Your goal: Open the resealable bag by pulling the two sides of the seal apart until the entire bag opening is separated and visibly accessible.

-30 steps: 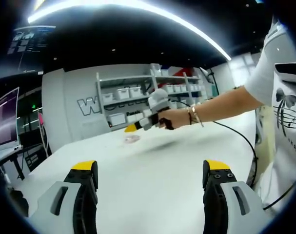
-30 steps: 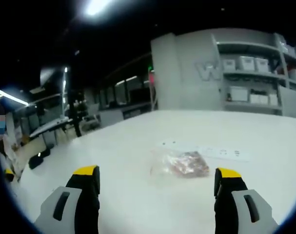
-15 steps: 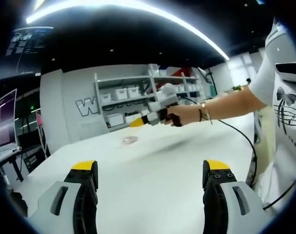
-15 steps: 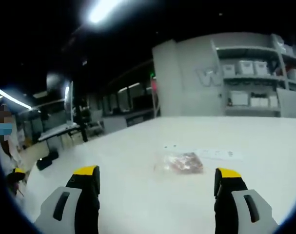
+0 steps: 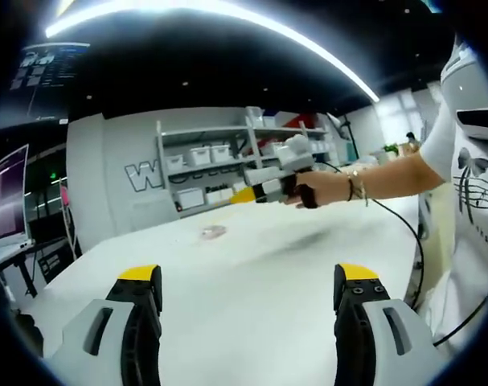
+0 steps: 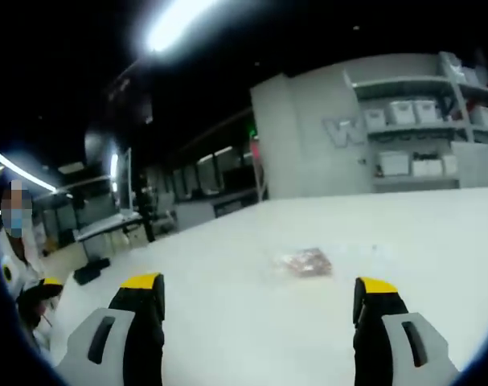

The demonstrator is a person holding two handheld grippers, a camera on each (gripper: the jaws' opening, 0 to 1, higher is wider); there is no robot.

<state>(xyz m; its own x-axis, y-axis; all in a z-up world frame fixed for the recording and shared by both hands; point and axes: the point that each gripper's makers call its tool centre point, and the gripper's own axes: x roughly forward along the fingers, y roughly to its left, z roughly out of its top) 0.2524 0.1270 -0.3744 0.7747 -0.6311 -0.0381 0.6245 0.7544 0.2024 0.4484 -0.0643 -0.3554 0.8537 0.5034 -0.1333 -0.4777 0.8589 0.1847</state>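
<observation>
Bag [image 6: 306, 262] flat on white table [image 6: 436, 241]; shelving [image 6: 420, 137] behind

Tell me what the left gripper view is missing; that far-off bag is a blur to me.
Observer: The right gripper view has the bag lying flat on the white table, with reddish-brown contents.
Operator: Give me the right gripper's state.
Observer: The right gripper is open and holds nothing; the bag lies ahead between its jaws.
Operator: Report anything left of the table.
Observer: A person stands at that view's left edge.
</observation>
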